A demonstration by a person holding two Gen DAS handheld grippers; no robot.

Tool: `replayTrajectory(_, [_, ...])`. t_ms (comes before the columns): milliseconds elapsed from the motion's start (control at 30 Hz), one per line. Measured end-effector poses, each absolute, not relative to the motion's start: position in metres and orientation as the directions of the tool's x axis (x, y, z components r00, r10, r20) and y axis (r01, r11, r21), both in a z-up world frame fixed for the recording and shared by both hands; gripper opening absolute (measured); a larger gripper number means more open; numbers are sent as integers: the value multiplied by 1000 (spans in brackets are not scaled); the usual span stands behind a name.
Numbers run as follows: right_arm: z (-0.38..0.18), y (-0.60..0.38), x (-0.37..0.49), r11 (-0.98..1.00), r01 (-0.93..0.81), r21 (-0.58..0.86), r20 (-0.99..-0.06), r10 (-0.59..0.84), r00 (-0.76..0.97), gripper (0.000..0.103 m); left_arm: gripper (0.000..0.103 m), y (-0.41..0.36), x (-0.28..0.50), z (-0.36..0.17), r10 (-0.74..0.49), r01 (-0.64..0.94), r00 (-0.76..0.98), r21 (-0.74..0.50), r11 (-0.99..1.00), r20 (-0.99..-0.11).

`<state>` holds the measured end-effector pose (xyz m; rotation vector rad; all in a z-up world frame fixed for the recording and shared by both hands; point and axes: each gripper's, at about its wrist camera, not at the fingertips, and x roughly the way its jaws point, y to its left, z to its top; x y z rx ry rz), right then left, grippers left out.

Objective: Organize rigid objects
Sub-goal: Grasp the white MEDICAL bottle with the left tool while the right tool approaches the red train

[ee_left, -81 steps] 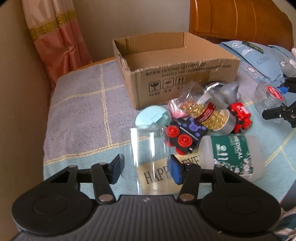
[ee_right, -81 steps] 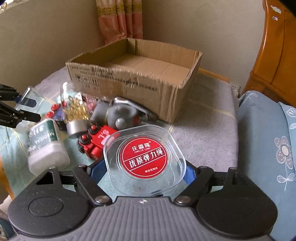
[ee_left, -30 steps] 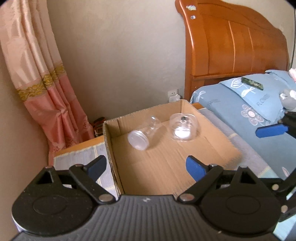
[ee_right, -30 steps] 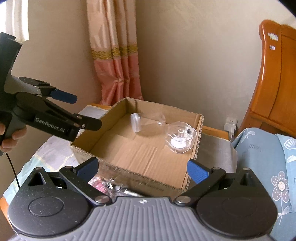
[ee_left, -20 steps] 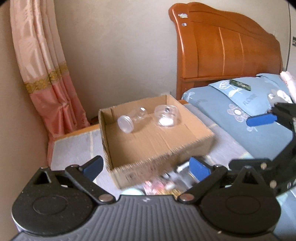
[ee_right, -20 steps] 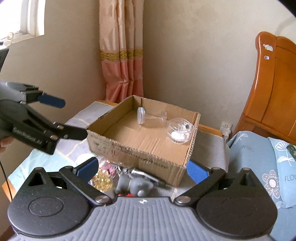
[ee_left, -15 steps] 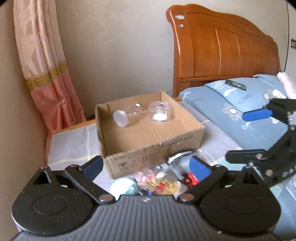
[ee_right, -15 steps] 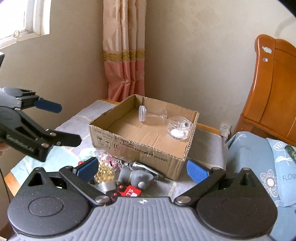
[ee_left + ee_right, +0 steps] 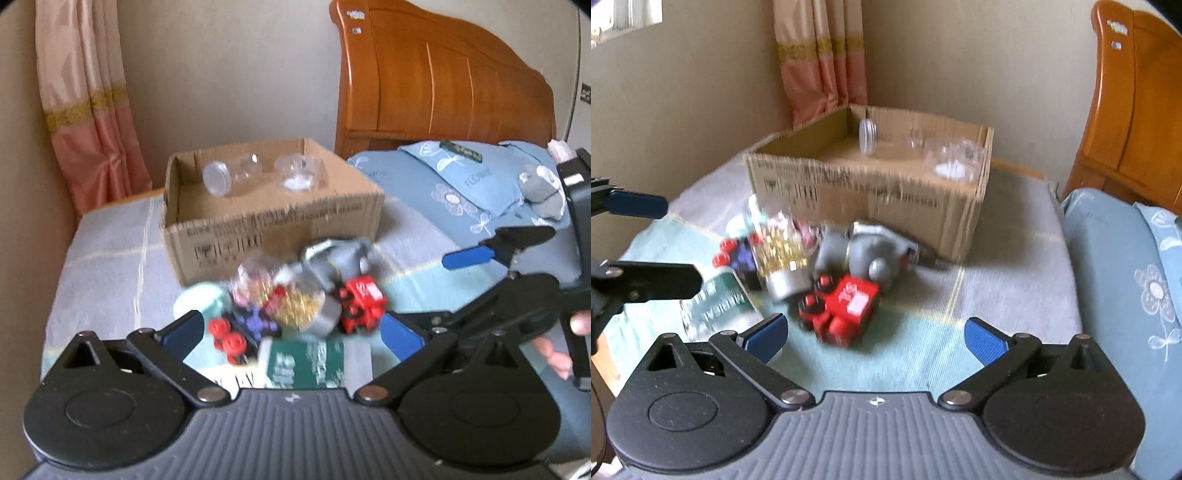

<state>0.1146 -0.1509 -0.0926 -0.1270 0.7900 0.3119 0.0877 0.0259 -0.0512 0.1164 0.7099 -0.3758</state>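
The table carried the box, which already held a jar and a clear case. The unsorted pile lay just before it. Both grippers hung over the pile with nothing between their jaws, the left's opening and the right's wide, probably for the next picks.

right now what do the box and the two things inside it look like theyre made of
Box: brown corrugated cardboard, matte, with ragged cut edges and printed marks. Jar lying in it: clear, glossy, probably plastic, frosted white lid. Round container beside it: see-through, shiny, likely plastic too; blur leaves glass possible.
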Motion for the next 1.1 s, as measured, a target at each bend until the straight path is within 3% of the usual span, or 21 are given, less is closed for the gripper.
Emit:
replayTrajectory(567, [-131,-155,102,936,-351,-14,-736,228,638,103,101,12,82,-104,-295,415,642,-3,910,-708])
replayTrajectory(667, [-132,-155,102,935,-355,-14,-723,236,650,103,94,13,86,-106,-292,397,649,-15,918,-702])
replayTrajectory(733, [-134,-155,101,934,-357,-15,-708,242,663,103,83,15,88,-106,-310,403,639,-37,915,-704])
replayTrajectory(1100, [-134,-140,114,920,-391,-16,-694,271,667,103,83,42,65,-105,-281,341,635,-65,938,-720])
